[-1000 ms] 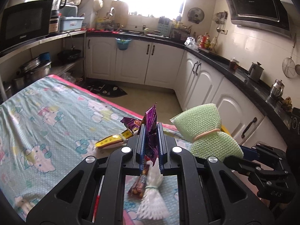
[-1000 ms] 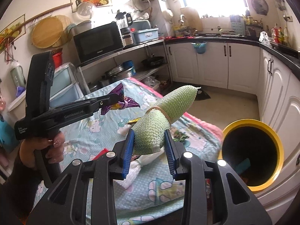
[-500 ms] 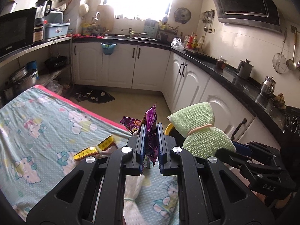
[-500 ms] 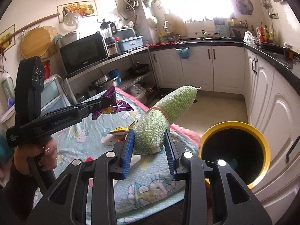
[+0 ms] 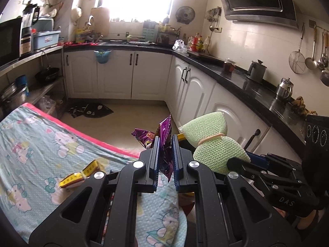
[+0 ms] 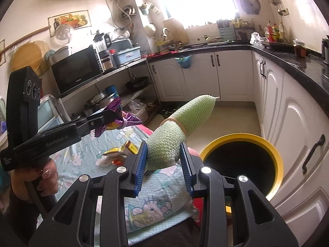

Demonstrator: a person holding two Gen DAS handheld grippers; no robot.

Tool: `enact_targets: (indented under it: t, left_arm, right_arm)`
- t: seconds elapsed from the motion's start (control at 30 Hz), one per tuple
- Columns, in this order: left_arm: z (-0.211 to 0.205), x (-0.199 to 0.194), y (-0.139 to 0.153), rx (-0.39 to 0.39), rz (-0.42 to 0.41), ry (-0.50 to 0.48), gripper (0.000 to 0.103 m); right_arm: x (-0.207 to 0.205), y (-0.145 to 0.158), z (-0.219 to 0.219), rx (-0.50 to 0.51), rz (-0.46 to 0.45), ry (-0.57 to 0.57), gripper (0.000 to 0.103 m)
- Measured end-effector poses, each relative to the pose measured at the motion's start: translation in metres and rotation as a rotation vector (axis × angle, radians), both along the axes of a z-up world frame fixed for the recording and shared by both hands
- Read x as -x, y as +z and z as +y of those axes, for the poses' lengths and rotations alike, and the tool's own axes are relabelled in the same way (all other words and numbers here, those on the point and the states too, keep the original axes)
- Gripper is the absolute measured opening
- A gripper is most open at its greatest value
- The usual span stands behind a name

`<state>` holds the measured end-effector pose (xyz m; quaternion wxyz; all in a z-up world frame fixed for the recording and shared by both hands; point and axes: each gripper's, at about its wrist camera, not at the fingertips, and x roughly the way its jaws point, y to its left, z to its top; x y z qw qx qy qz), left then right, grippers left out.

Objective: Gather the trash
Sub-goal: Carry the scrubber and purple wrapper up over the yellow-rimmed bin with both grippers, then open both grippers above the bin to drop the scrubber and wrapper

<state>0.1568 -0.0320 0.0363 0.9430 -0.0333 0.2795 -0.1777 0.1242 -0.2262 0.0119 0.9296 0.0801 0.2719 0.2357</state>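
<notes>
Purple crinkled foil snack wrapper [image 5: 164,130] sits pinched between the nearly closed blue pads of the left tool [image 5: 165,144], held above the edge of the counter [image 5: 37,148] with its cartoon-cat cloth. Beside it, the right tool [image 6: 164,156] clamps a pale green foam mesh sleeve [image 6: 181,123] cinched by a rubber band, its free end tilting up. Just right of that stands a yellow-rimmed black bin [image 6: 275,158]. A yellow folded packet [image 5: 79,176] lies on the cloth.
</notes>
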Motion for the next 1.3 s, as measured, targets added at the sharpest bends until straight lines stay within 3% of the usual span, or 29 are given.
enact_targets:
  t: [0.53,1.3]
  left_arm:
    - [-0.051,-0.029,-0.016,0.008,0.040,-0.081,0.007]
    - [-0.110,-0.095,-0.086,0.004,0.225,-0.141,0.007]
  right_arm:
    - [-0.016,-0.017,-0.050,-0.002,0.026,-0.156,0.031]
    - [-0.065,-0.092,-0.083,0.004,0.210,-0.222,0.031]
